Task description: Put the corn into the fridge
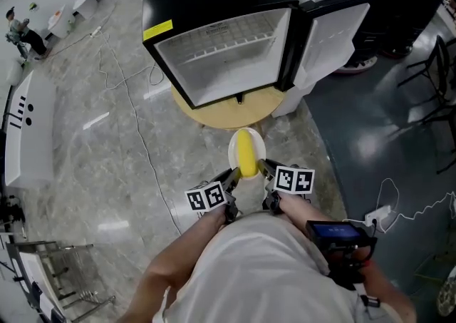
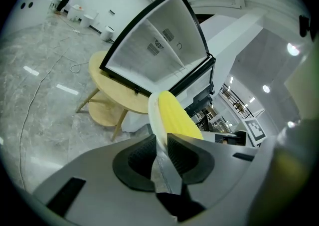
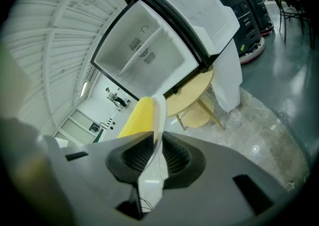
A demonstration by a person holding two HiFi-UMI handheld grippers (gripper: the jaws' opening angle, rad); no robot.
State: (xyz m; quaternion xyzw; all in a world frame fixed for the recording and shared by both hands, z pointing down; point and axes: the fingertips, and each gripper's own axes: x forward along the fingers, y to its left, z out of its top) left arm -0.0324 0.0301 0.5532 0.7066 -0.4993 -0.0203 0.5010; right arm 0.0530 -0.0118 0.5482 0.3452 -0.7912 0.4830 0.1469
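Note:
A yellow corn cob (image 1: 246, 152) lies on a small white plate (image 1: 232, 149), carried in the air in front of the person. My left gripper (image 1: 234, 175) is shut on the plate's left rim (image 2: 153, 115), the corn (image 2: 177, 117) just beyond its pads. My right gripper (image 1: 263, 168) is shut on the opposite rim (image 3: 158, 115), with the corn (image 3: 135, 117) to the left of the jaws. Ahead stands the black mini fridge (image 1: 214, 43) on a round wooden table (image 1: 235, 109). Its door (image 1: 331, 29) is swung open to the right, and the white inside (image 2: 159, 50) looks bare.
Cables (image 1: 135, 122) trail over the marble floor left of the table. A white cabinet (image 1: 28, 129) stands at the far left and a metal rack (image 1: 57, 272) at the lower left. A black chair (image 1: 434, 79) and a power strip (image 1: 377, 213) are on the right.

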